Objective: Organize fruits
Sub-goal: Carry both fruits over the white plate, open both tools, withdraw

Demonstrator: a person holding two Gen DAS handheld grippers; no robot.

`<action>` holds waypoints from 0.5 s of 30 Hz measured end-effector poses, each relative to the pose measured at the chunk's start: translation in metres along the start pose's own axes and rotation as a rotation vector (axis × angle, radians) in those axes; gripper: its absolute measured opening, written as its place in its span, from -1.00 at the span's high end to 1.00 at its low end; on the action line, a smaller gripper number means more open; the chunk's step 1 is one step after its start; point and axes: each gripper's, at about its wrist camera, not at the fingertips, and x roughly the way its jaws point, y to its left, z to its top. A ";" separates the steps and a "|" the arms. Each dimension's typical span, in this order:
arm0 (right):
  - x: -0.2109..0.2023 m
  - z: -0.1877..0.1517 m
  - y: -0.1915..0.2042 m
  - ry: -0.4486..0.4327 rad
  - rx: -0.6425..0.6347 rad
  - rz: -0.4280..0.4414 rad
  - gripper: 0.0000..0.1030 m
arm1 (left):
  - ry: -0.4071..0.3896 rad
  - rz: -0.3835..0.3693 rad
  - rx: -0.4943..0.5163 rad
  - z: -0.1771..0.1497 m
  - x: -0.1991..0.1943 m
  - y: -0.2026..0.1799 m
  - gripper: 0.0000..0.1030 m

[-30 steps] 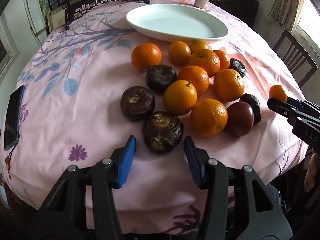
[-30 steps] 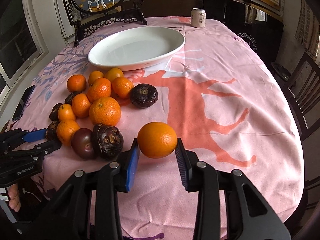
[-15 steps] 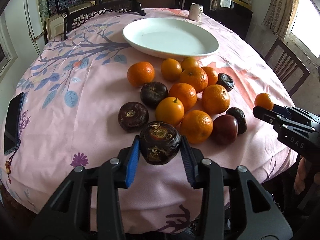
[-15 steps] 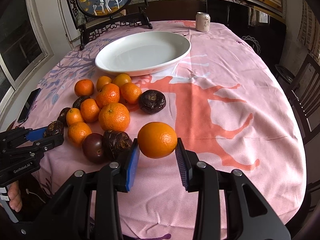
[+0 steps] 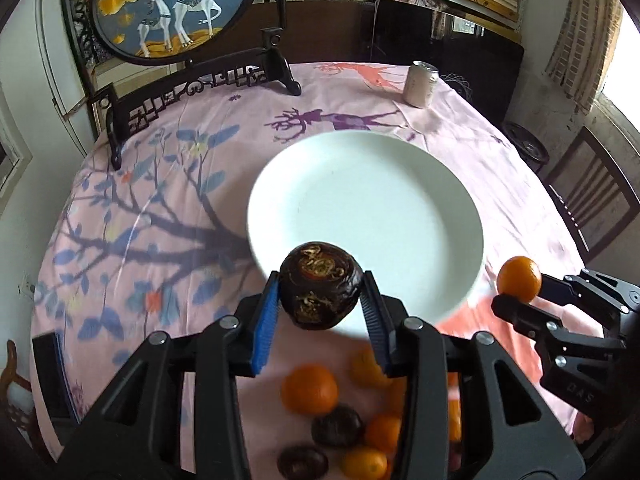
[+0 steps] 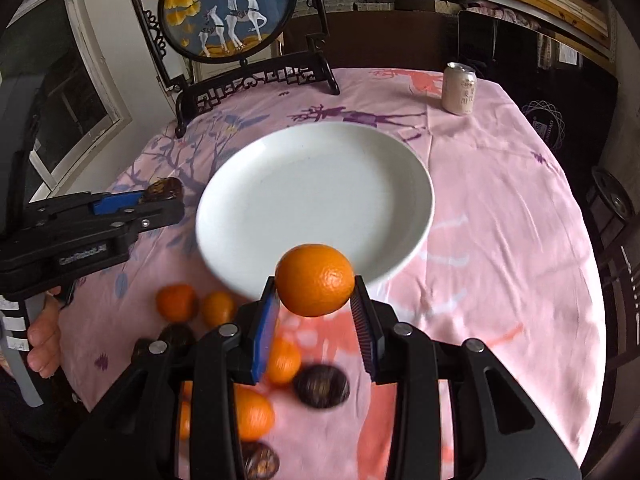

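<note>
Left gripper (image 5: 320, 300) clamps one dark fruit (image 5: 320, 286); right gripper (image 6: 316, 306) clamps one orange (image 6: 315, 279). One white plate (image 5: 400, 184) beyond (bare); one can (image 5: 421, 83) behind.

Dark wooden chair (image 5: 592, 196) by bright window (image 5: 624, 56) (deer screen (image 6: 228, 12) behind).

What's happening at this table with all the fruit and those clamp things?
A person is sorting fruit with two clamp tools. The left hand-held gripper is clamped on a dark wrinkled fruit, and the right hand-held gripper is clamped on an orange. Both are held up near the edge of the white plate, which has nothing on it yet. More oranges and dark fruits lie on the pink tablecloth below.
</note>
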 end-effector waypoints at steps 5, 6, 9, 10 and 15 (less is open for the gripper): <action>0.078 0.072 -0.029 0.084 -0.014 0.012 0.29 | 0.138 -0.049 -0.057 0.067 0.091 0.010 0.21; 0.091 0.080 -0.033 0.101 -0.016 0.021 0.29 | 0.155 -0.047 -0.060 0.075 0.107 0.010 0.21; 0.119 0.097 -0.040 0.129 -0.022 0.038 0.29 | 0.192 -0.075 -0.080 0.084 0.135 0.011 0.21; 0.128 0.100 -0.041 0.142 -0.030 0.033 0.29 | 0.195 -0.082 -0.078 0.085 0.140 0.011 0.21; 0.153 0.103 -0.039 0.191 -0.060 0.014 0.29 | 0.189 -0.090 -0.059 0.095 0.151 0.005 0.21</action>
